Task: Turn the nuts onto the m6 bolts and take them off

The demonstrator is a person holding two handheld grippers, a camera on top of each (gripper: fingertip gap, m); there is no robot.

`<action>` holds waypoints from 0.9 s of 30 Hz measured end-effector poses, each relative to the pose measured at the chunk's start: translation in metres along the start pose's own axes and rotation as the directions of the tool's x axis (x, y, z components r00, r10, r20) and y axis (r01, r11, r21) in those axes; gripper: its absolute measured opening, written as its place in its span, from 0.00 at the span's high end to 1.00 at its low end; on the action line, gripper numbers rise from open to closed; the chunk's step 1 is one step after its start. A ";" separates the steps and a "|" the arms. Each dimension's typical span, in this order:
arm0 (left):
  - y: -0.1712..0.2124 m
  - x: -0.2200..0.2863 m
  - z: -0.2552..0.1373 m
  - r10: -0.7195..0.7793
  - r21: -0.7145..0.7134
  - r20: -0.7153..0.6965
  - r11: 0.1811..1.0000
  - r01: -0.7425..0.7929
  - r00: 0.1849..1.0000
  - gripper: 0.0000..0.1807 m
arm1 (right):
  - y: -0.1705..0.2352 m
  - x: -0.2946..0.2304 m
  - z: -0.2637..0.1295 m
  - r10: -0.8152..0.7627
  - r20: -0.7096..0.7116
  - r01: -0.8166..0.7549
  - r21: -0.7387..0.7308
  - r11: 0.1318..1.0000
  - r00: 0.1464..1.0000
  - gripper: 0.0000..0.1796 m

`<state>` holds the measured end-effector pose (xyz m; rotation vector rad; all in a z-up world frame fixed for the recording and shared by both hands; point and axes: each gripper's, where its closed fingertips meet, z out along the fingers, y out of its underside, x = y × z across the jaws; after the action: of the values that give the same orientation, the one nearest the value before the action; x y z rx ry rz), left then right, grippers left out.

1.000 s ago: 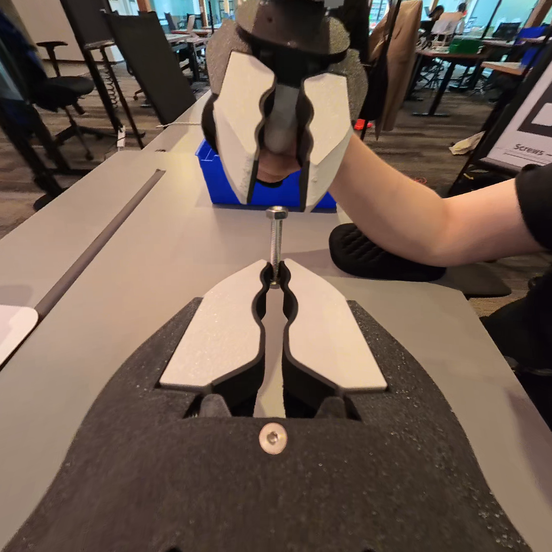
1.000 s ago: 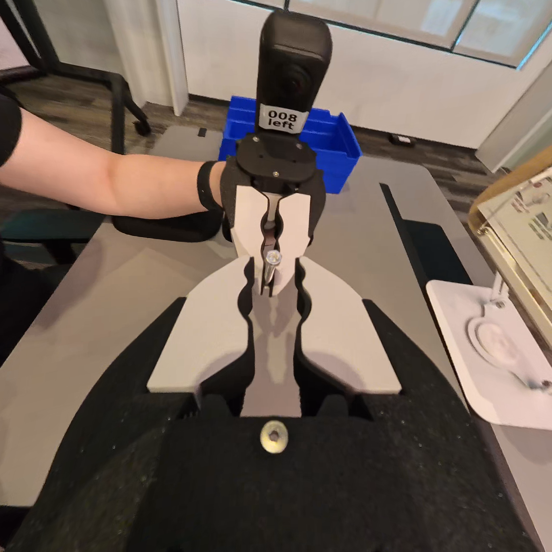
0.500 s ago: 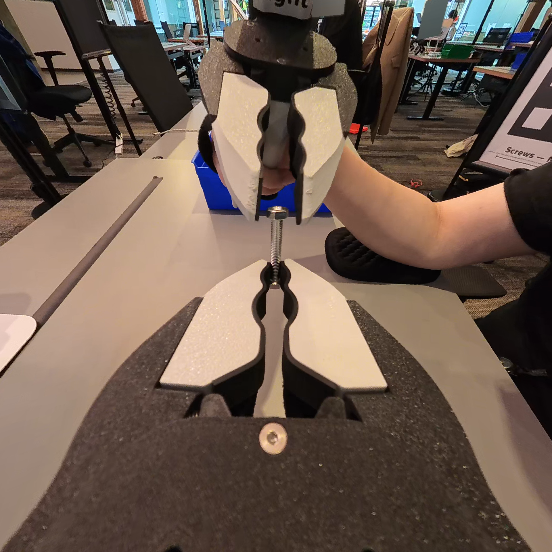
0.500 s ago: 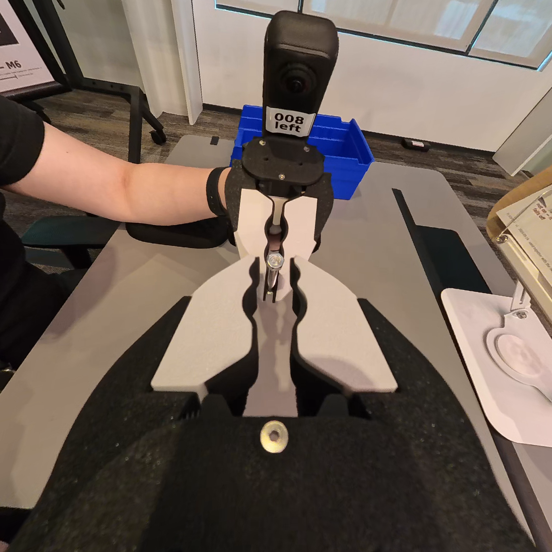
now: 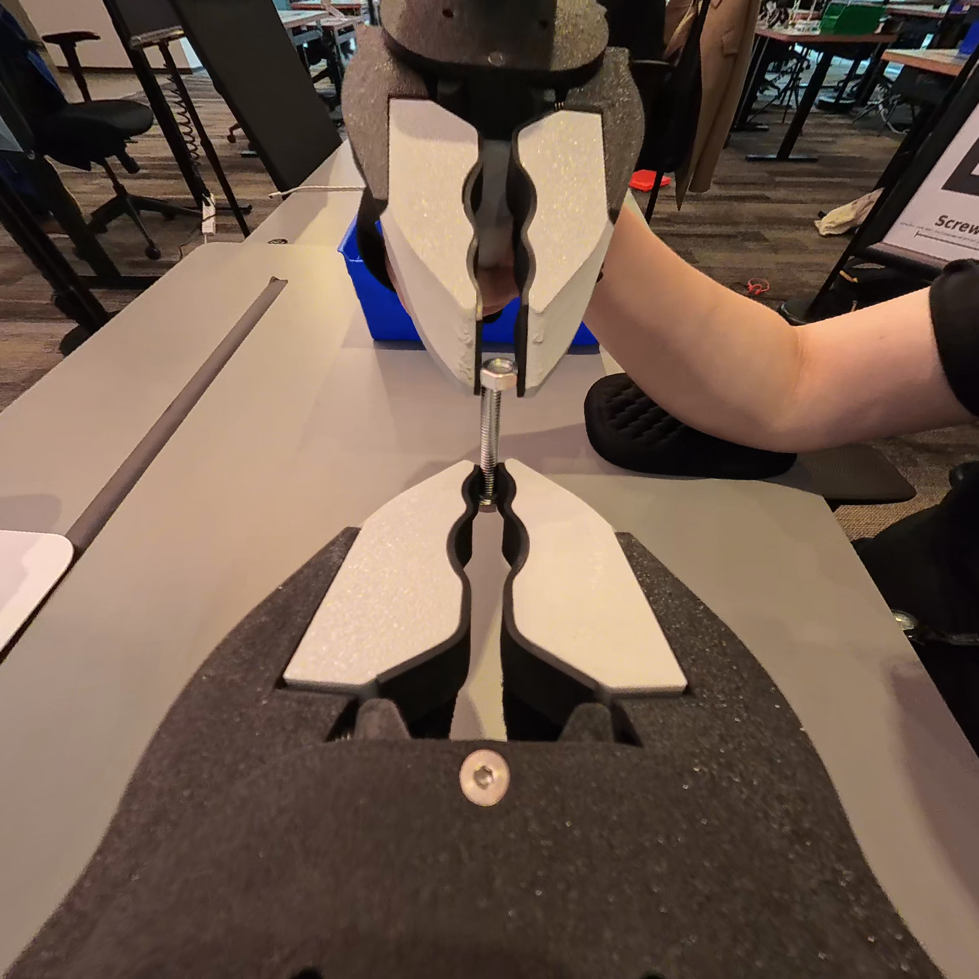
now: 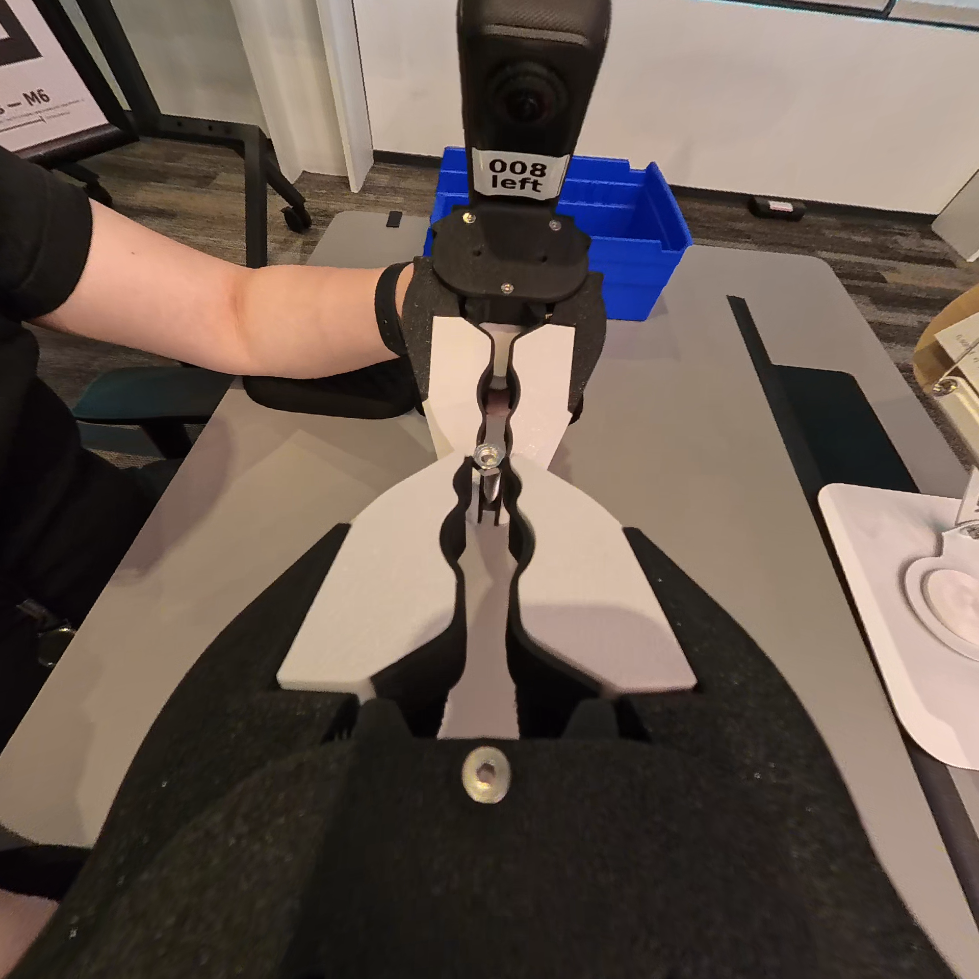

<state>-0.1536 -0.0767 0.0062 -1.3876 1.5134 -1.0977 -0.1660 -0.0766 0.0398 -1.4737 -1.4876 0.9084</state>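
A silver M6 bolt is held by its head end in my left gripper, which is shut on it above the grey table. The threaded shaft points away toward my right gripper. A hex nut sits at the shaft's far end, and the right fingertips close on its two sides. In the right wrist view the nut sits between my right gripper's tips. The left gripper faces it, with the bolt running between them. A person's hands hold both grippers.
A blue bin stands behind the grippers and also shows in the right wrist view. A white tray lies at the table's edge. A black padded armrest sits under the person's forearm. Chairs and sign stands surround the table. Only a small space, under 4 cm, lies between the two pairs of fingers.
My right gripper has moved in toward the bolt's end and its jaws have narrowed onto the nut. The left gripper has kept still with the bolt.
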 end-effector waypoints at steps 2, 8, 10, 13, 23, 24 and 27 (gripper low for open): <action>-0.002 0.001 0.000 0.003 0.011 -0.006 1.000 -0.003 1.000 0.97 | -0.001 -0.001 -0.001 0.002 0.013 -0.002 0.016 1.000 1.000 0.95; -0.012 0.011 -0.002 -0.001 0.077 -0.067 0.997 0.006 0.998 0.97 | -0.010 -0.007 -0.004 -0.022 0.061 0.016 0.091 0.996 0.998 0.95; -0.014 0.014 -0.002 0.005 0.089 -0.083 0.996 0.003 0.997 0.97 | -0.011 -0.009 -0.004 -0.024 0.075 0.017 0.097 0.995 0.997 0.95; -0.012 0.013 -0.002 0.006 0.070 -0.070 0.998 -0.001 0.998 0.97 | -0.010 -0.009 -0.002 -0.029 0.063 0.024 0.080 0.997 0.998 0.95; 0.011 0.000 0.002 0.013 -0.085 0.016 0.996 -0.012 1.000 0.97 | -0.003 -0.003 -0.008 -0.024 0.002 0.024 0.009 1.000 1.000 0.95; 0.014 0.000 0.004 0.015 -0.105 0.015 0.994 -0.013 1.000 0.97 | 0.000 -0.004 -0.008 -0.028 0.002 0.028 -0.011 1.000 1.000 0.95; 0.017 0.002 0.008 0.018 -0.124 0.005 0.992 -0.017 1.000 0.97 | 0.012 -0.004 -0.006 -0.046 -0.010 0.045 -0.091 0.995 0.999 0.95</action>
<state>-0.1513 -0.0793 -0.0125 -1.4567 1.6095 -1.0024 -0.1560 -0.0806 0.0308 -1.5020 -1.5655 0.8128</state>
